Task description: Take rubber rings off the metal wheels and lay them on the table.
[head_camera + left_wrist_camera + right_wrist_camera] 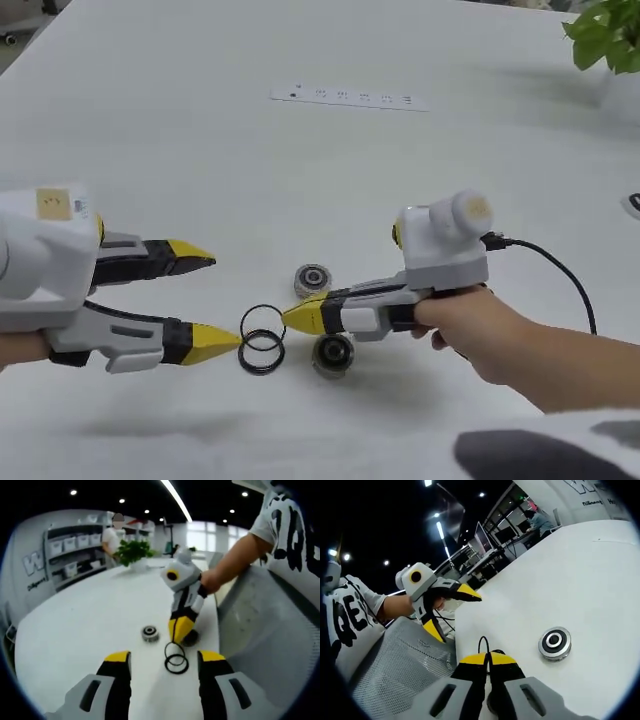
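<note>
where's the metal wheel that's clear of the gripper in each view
Head view: metal wheel at centre, beyond the right gripper.
Left gripper view: wheel centre, left of that gripper's tip.
Right gripper view: wheel lower right, beside the jaws.
Shared landmark: rubber ring pinched by the right gripper.

Black rubber rings (262,338) on a white table (300,170), dull silver metal wheels (312,280); the left gripper (225,300) and right gripper (290,318) are pale grey, black-jawed, yellow-tipped.

We see two thin black rings overlapping: the near ring (260,372) flat on the desk (400,170), the far ring (262,306) nipped by the right claw (285,318). Beside them lie a silvery wheel (313,280) and a darker wheel (333,354).
</note>
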Demonstrator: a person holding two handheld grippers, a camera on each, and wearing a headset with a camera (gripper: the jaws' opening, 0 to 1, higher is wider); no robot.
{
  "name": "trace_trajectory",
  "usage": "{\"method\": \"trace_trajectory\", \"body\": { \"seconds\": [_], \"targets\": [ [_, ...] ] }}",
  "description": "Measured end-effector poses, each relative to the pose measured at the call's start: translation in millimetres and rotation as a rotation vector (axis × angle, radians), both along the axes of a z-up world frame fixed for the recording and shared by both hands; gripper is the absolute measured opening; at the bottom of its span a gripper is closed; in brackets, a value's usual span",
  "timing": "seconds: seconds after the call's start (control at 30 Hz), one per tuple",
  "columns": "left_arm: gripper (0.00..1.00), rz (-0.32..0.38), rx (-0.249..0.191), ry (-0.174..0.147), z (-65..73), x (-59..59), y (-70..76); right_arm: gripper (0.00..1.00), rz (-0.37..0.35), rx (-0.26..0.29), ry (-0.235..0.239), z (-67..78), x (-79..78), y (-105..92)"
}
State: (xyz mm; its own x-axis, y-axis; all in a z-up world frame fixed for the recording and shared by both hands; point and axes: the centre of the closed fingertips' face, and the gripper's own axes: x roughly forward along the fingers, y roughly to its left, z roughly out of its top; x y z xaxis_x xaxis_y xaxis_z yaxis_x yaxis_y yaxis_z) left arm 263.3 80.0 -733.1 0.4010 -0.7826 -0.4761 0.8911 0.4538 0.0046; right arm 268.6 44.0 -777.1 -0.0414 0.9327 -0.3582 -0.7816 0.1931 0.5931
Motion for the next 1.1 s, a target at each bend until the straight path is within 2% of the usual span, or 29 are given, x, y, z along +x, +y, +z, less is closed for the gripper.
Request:
{"method": "trace_trajectory", "body": {
  "seconds": [0.37, 1.1],
  "targets": [
    [0.55, 0.009, 0.009, 0.012, -7.1, -6.4, 4.4, 0.00, 0.032, -0.038, 0.026, -11.0, -10.5, 2.3],
    [0.54, 0.028, 0.016, 0.028, -12.5, -7.6, 8.5, 0.00, 0.013, -0.068, 0.019, -18.4, -7.6, 2.1]
  ]
}}
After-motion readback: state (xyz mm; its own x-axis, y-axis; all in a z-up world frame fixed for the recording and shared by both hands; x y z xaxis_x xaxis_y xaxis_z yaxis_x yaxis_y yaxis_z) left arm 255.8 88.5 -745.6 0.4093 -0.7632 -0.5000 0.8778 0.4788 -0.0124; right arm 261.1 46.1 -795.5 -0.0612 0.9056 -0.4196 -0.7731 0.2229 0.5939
